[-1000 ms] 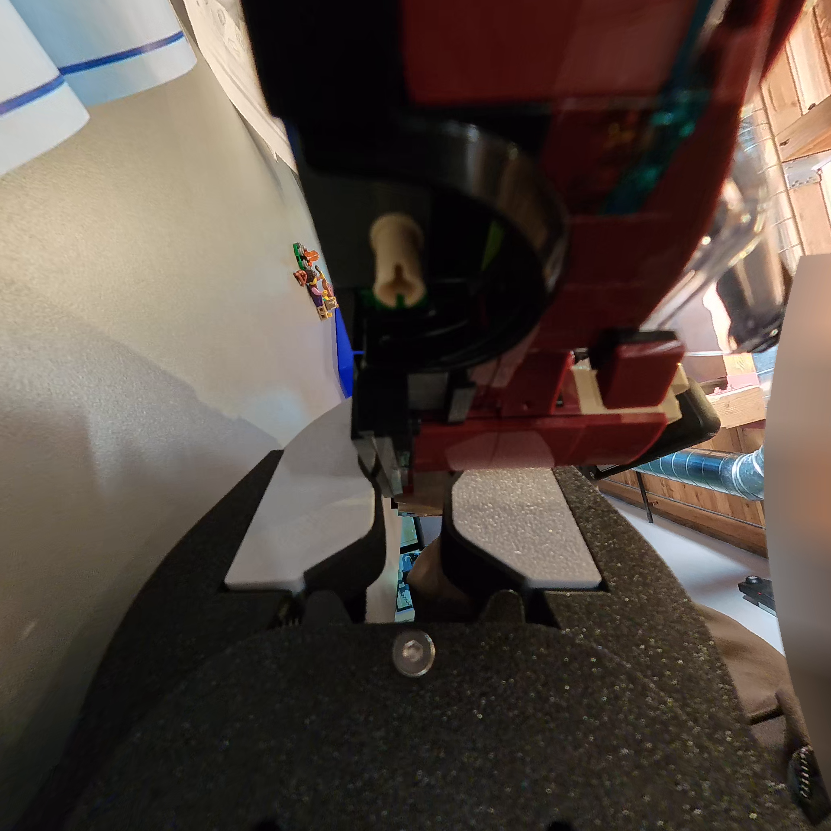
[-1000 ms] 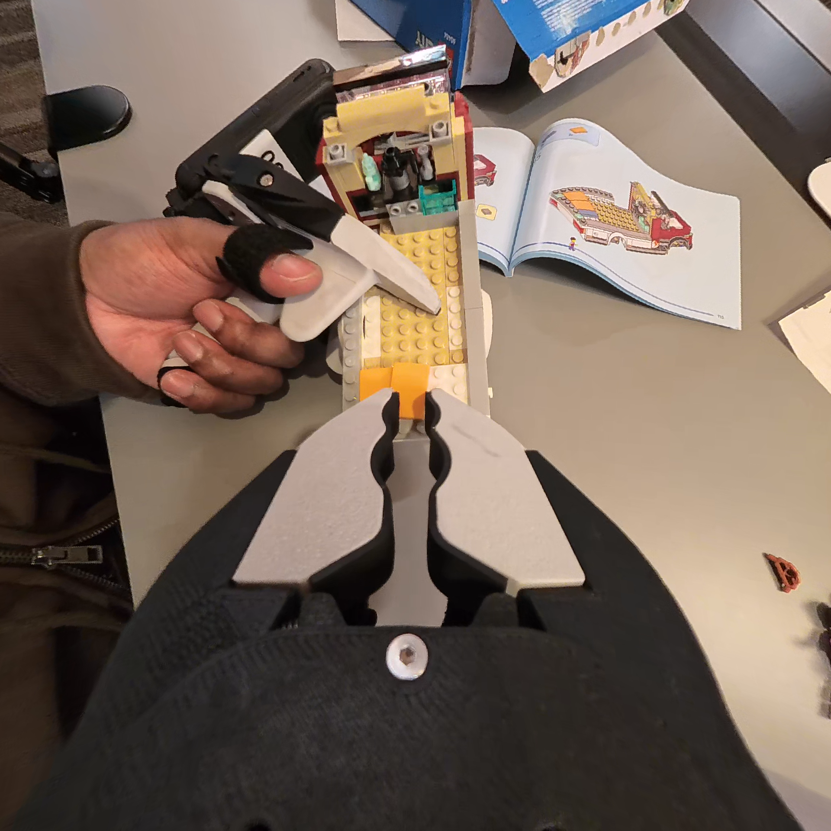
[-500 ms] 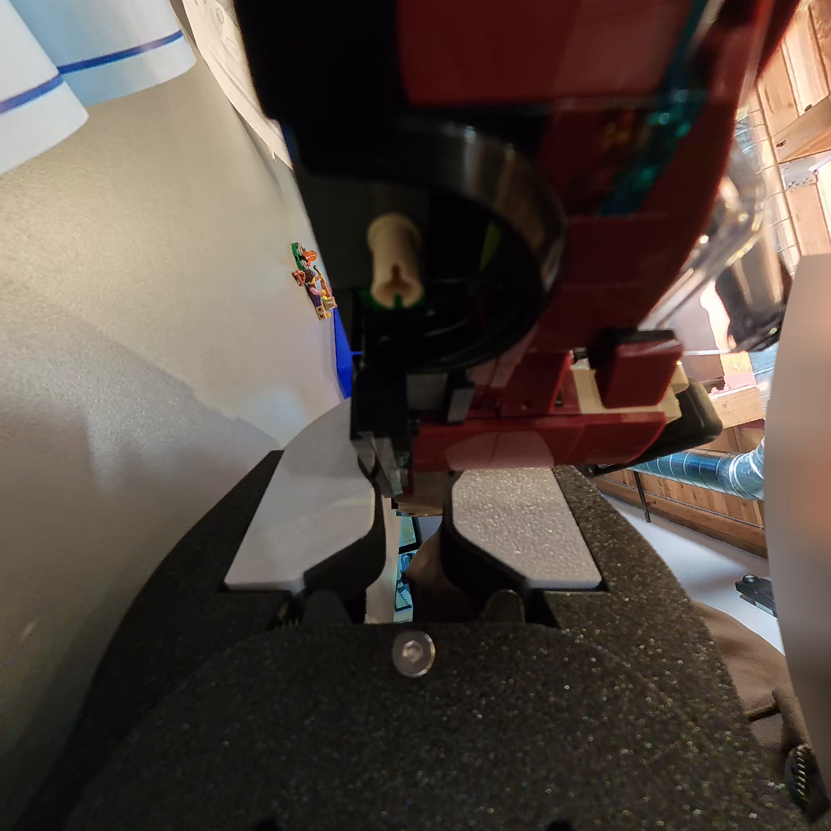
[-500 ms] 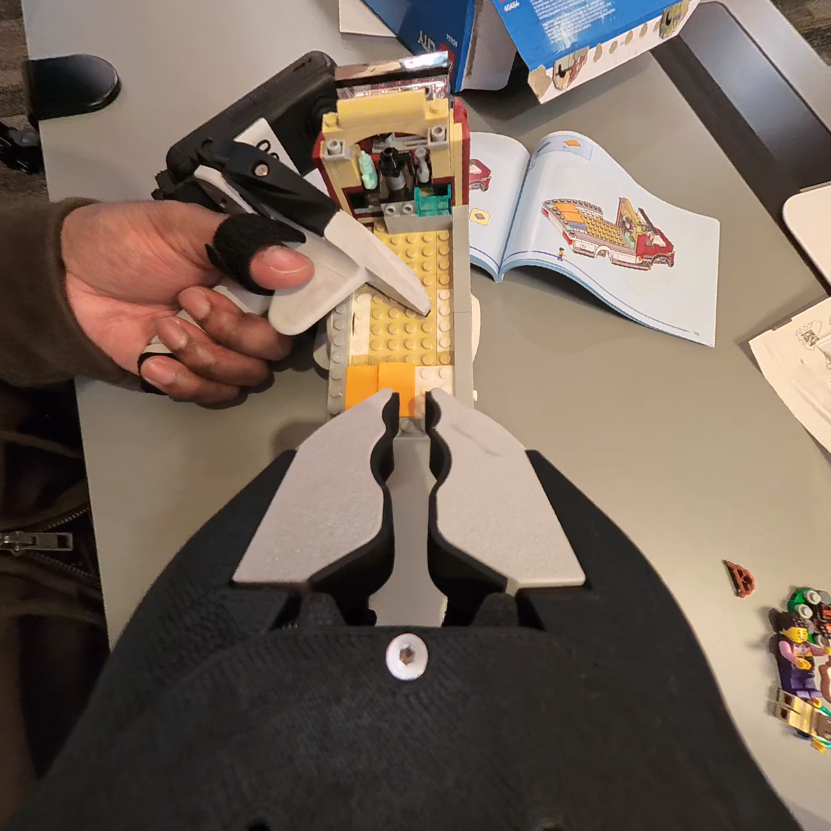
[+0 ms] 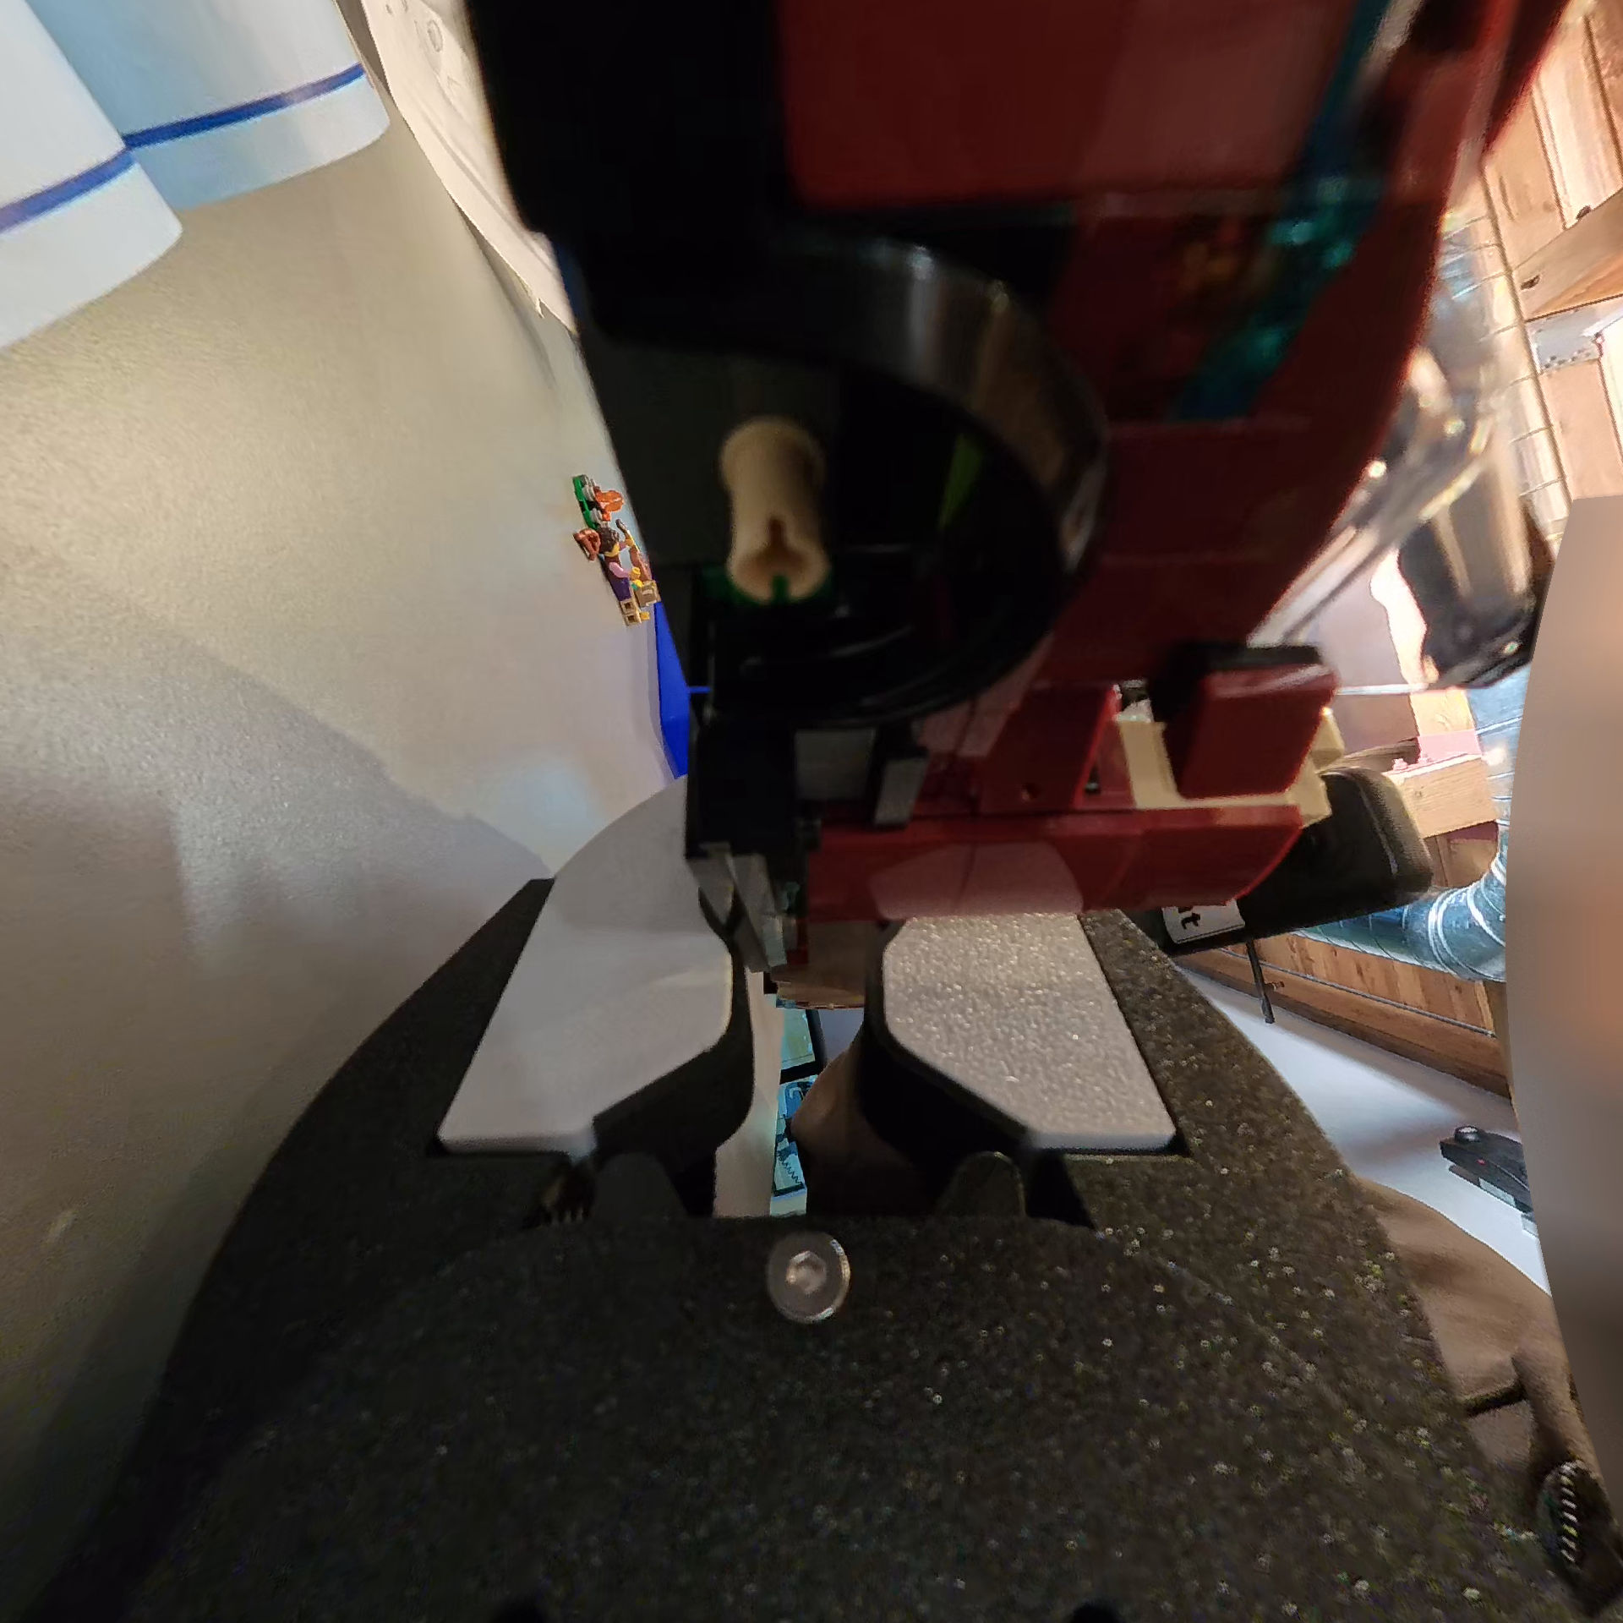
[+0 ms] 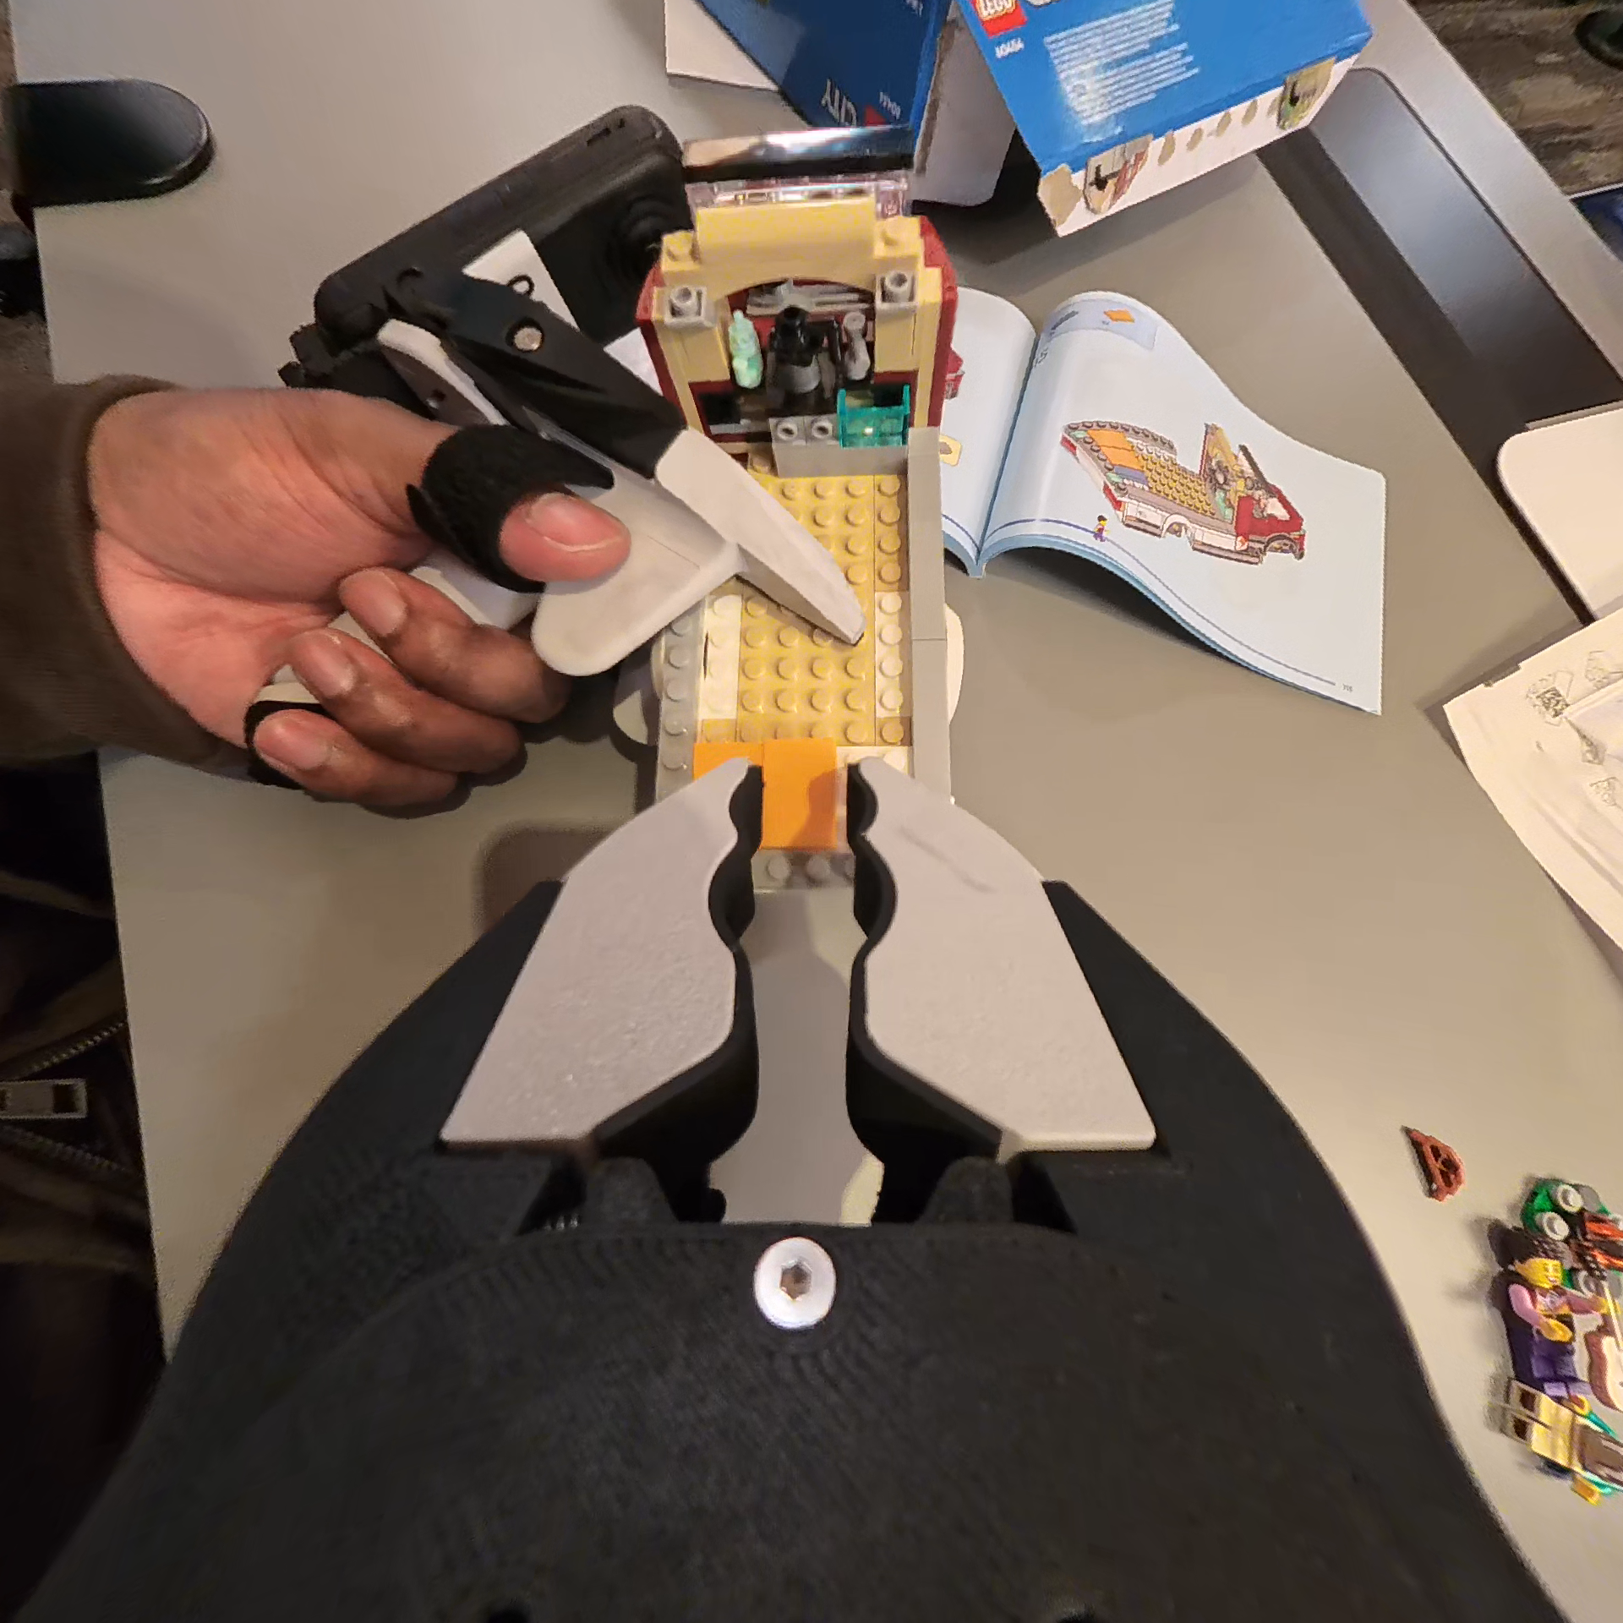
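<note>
A brick-built truck model [image 6: 817, 615] with a yellow studded bed, grey side walls and a dark red cab stands on the grey table [image 6: 1186, 878]. My left gripper [image 6: 703, 615], held by a hand [image 6: 263, 571], is shut on the model's left wall, one finger over the bed and one outside. In the left wrist view the dark red body [image 5: 1010, 861] and black wheel arch fill the frame above my left gripper [image 5: 808, 922]. My right gripper [image 6: 804, 773] is open at the bed's near end. An orange tile [image 6: 797, 804] lies on the model between its tips, with gaps on both sides.
An open instruction booklet [image 6: 1168, 501] lies right of the model. Blue boxes [image 6: 1142, 79] stand behind it. Paper sheets [image 6: 1563, 729] lie at the right edge. Minifigures [image 6: 1554, 1317] and a small brown piece [image 6: 1431, 1172] lie at the near right. Left and right tips are no more than a few centimetres apart.
My right jaws have opened wider around the orange tile, which stays on the model. The left gripper keeps its hold on the model and has barely moved.
</note>
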Tool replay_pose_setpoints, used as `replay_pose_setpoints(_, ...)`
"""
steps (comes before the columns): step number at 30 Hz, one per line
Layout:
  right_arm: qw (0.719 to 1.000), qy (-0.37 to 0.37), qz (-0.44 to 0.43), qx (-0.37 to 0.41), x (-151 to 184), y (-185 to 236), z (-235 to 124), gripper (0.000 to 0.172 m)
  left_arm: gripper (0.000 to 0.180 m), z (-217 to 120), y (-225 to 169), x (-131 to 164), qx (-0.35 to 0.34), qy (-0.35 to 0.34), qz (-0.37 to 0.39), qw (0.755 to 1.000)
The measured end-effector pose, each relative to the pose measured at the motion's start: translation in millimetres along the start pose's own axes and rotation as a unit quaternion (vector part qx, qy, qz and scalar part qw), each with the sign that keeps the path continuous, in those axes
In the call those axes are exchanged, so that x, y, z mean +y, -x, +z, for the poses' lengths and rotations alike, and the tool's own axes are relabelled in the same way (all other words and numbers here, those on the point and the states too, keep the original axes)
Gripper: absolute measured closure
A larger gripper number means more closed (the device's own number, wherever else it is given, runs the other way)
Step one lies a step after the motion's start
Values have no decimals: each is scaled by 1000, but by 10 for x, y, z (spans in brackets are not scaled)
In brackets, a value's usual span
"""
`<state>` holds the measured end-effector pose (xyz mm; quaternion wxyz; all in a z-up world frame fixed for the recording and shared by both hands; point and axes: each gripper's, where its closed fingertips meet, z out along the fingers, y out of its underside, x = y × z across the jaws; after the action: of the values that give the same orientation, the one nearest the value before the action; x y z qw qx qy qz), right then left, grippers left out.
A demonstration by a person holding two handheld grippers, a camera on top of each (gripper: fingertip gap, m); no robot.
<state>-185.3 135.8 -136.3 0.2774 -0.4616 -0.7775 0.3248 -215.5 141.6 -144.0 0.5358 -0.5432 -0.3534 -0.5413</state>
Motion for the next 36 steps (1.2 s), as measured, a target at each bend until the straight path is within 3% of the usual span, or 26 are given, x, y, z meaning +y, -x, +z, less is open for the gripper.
replay_pose_setpoints(8,1000,-19,18,-1,-32,-16,-61,153,156,-10,-12,-11,6,-4,-2,1000)
replay_pose_setpoints(13,993,-59,98,28,30,-193,-224,143,156,-16,-31,-15,13,-5,-3,1000)
replay_pose_setpoints(19,949,-137,283,-19,132,-184,-307,124,156,2,-114,1,37,-1,15,999)
replay_pose_setpoints(23,912,-187,361,-56,85,-109,-277,116,156,13,-205,-22,61,-19,39,997)
replay_pose_setpoints(36,891,-229,377,-106,56,-55,-263,126,156,115,-392,162,95,4,109,990)
